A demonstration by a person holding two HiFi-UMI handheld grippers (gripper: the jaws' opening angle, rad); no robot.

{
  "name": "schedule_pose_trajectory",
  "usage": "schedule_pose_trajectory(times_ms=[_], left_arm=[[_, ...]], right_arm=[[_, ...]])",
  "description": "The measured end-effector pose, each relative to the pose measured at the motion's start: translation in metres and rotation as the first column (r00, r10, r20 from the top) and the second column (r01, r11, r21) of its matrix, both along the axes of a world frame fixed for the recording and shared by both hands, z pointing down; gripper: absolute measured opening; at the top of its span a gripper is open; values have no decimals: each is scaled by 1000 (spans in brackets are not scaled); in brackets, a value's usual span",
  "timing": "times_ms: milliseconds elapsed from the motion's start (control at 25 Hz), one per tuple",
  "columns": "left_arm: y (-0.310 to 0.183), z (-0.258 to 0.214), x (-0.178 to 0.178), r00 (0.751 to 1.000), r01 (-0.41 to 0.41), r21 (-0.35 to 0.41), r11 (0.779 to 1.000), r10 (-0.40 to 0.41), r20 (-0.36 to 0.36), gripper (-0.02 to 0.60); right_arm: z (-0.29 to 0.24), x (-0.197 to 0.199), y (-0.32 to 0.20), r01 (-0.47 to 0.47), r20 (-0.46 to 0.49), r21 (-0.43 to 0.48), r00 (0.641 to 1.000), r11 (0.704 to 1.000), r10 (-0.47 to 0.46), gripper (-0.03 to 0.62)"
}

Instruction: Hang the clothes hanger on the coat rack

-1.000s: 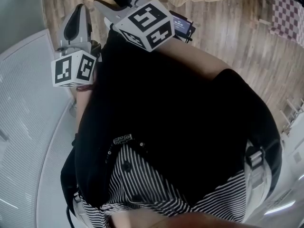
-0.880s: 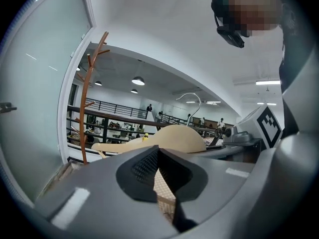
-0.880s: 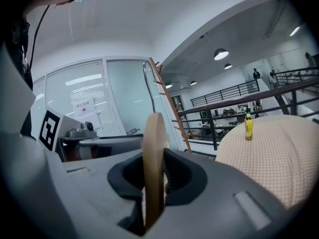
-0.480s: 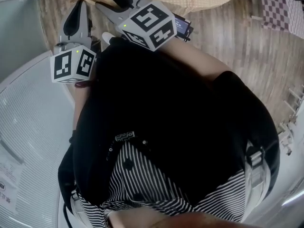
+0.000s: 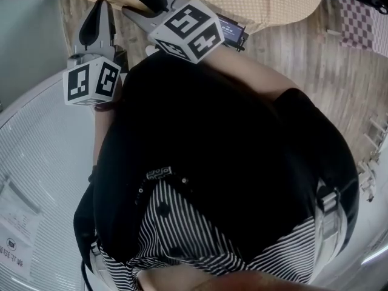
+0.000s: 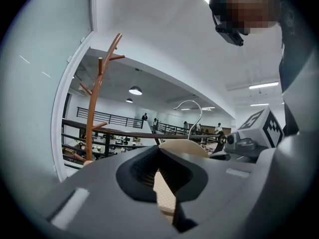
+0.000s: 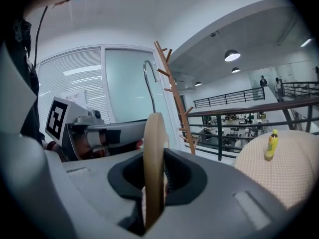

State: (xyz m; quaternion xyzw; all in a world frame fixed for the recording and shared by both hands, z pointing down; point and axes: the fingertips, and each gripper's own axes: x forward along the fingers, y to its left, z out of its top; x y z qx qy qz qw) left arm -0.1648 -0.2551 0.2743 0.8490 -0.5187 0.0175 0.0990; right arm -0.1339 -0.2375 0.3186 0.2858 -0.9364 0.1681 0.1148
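Your left tongs [image 6: 164,168] and right tongs [image 7: 154,180] each pinch the wooden hanger [image 7: 153,143] between them, while the coat rack [image 7: 172,91] stands well ahead, so nothing is hung yet.

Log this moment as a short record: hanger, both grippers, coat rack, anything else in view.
hanger: wooden, upright, carried, not on the rack
right gripper: shut on hanger, seen edge-on between jaws
left gripper: shut on hanger's wooden arm
coat rack: brown, pegged, ahead, nothing hung on it
table: beige cloth, yellow bottle standing on it
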Motion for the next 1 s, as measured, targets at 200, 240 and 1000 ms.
schedule_pose_trajectory(times_ms=[200,240,1000], left_arm=[[-12,1,-35,1000,-9,13,1000,9,0,-14],[-14,1,-45,1000,-8,14,1000,8,-5,-14],[-53,34,-145,997,40,-52,998,-44,-69,-14]], right_arm=[[1,-39,-15,22,-7,6,1000,1000,-22,58],[0,-48,-18,25,-9,6,1000,1000,-25,58],[32,-137,-65,213,-73,-119,972,970,-222,58]])
